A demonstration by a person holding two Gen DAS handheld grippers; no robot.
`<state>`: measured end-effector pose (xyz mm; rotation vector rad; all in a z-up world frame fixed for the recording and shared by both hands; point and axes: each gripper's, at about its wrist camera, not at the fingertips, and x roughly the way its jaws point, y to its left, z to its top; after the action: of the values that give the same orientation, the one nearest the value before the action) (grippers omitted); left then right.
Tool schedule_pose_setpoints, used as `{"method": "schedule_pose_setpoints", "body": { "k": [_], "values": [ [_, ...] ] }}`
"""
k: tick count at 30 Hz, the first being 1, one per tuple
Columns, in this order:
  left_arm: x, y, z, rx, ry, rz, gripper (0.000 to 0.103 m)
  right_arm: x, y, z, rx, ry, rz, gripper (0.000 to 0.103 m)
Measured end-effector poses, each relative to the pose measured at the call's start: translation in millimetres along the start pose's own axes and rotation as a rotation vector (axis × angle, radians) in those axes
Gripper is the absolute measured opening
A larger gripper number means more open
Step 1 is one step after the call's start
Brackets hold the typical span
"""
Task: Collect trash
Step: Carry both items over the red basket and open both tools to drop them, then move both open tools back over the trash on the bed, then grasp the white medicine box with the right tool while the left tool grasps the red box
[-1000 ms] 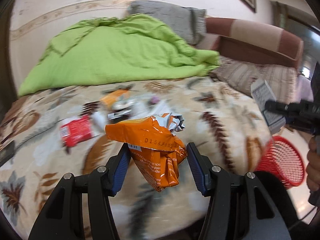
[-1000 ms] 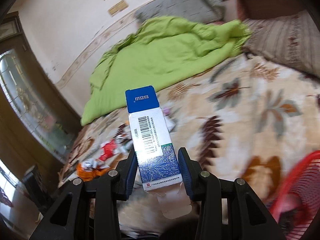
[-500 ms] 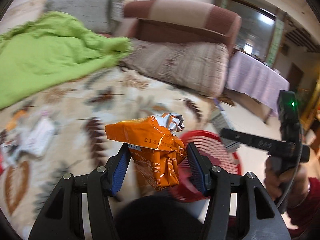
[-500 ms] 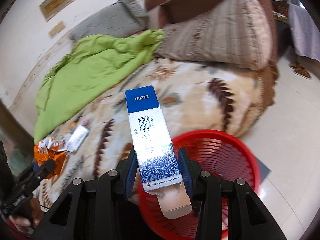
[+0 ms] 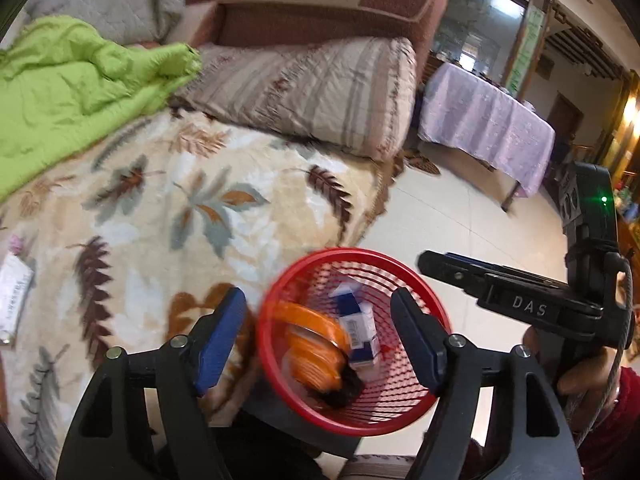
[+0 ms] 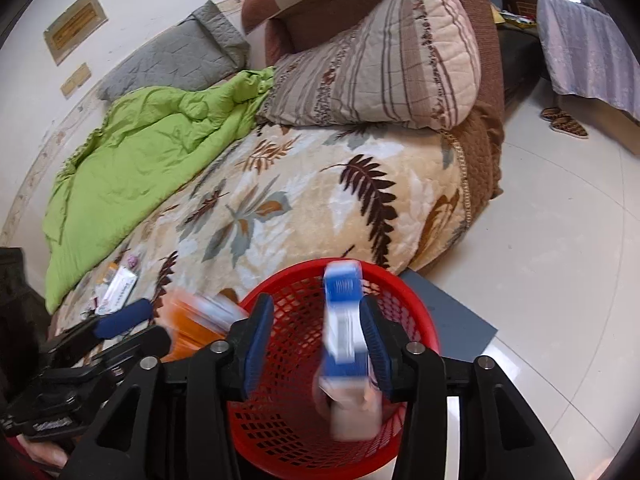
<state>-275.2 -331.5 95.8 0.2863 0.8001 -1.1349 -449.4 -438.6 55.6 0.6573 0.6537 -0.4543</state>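
while the red basket point(image 5: 412, 408) is sitting low in the frame under both tools, the left gripper point(image 5: 318, 340) is opening, empty, its orange wrapper point(image 5: 312, 344) dropping inside; the right gripper point(image 6: 316, 350) is opening around the upright blue box point(image 6: 342, 320), falling basketward.

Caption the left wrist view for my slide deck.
Left gripper opening above the red basket, orange wrapper and blue box dropping in.

The red basket point(image 6: 400, 280) stands on the floor point(image 6: 560, 280), its mouth open from above. The bed point(image 6: 300, 208) presses close at 11 o'clock, bare floor spreads toward 2 o'clock (only slippers point(image 6: 564, 122) far off), and the draped bench point(image 5: 480, 120) sits well apart.
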Motion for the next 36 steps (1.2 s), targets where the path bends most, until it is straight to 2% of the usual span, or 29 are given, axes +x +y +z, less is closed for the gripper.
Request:
{"method": "schedule_pose_setpoints", "body": {
  "k": [5,7,9,12,15,20,24,25,30,33,36],
  "values": [
    [-28.7,28.6,-7.8,-0.042,-0.05,0.089,0.075,17.5,-0.2,28.2,-0.004,-0.034,-0.016,0.056],
    [-43.4,43.3,-13.9,-0.059,-0.074,0.15,0.075,32.6,0.0,44.3,-0.011,-0.041,0.007,0.058],
    [-60.1,61.2,-22.0,-0.075,-0.094,0.192,0.075,38.4,11.0,45.4,-0.025,-0.039,0.031,0.059],
    [-84.3,92.5,-39.6,-0.129,-0.105,0.227,0.075,49.8,34.9,41.9,-0.059,0.018,0.098,0.06],
    [-105.9,124.2,-61.9,-0.195,-0.09,0.246,0.075,58.9,66.9,33.6,-0.123,0.054,0.161,0.06],
    [-138.1,170.0,-96.2,-0.256,-0.114,0.397,0.075,83.6,130.3,18.0,-0.247,0.125,0.23,0.06],
    [-154.5,218.1,-124.8,-0.371,-0.075,0.463,0.075,102.6,182.3,8.2,-0.322,0.156,0.284,0.06],
    [-161.0,233.7,-133.4,-0.41,-0.078,0.498,0.075,107.3,195.1,6.2,-0.337,0.164,0.3,0.06],
    [-188.6,286.4,-158.0,-0.542,-0.139,0.598,0.075,133.2,258.9,-3.3,-0.399,0.206,0.361,0.06],
    [-205.9,308.9,-168.8,-0.592,-0.185,0.707,0.075,155.9,295.0,-6.4,-0.415,0.244,0.384,0.06],
    [-211.9,320.9,-173.7,-0.639,-0.204,0.715,0.075,184.8,322.9,-2.5,-0.376,0.29,0.4,0.06]
  ]
}}
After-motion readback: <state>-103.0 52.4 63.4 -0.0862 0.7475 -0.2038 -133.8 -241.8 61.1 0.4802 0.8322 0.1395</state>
